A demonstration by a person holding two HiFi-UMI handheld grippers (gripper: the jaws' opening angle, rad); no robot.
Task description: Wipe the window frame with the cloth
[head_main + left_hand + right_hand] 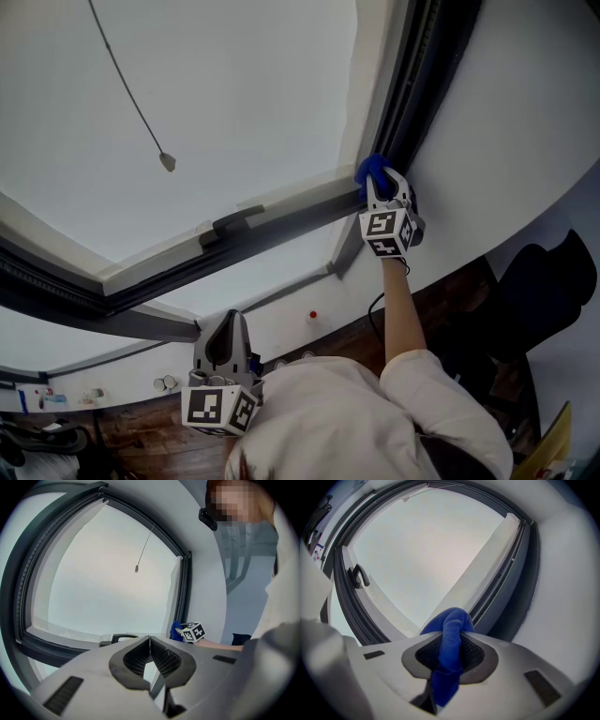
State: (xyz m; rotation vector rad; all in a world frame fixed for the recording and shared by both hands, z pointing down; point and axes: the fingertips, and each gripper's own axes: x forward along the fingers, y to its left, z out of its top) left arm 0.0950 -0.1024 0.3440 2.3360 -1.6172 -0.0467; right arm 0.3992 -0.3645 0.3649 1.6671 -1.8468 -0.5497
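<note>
Head view: the right arm reaches up, and the right gripper [380,184] holds the blue cloth [368,169] at the window frame [281,220] corner. The left gripper [227,328] sits low (near the chest).
Left gripper view: jaws together, nothing between them.
Right gripper view: jaws clamped on the cloth [451,634].

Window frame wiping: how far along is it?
Mid-job, seemingly. The right claw grips a blue fabric cloth at the lower corner of the dark grey window frame. No wiped stretch shows, so what's done is unclear; the remaining frame seems left. The left claw is shut, empty.
</note>
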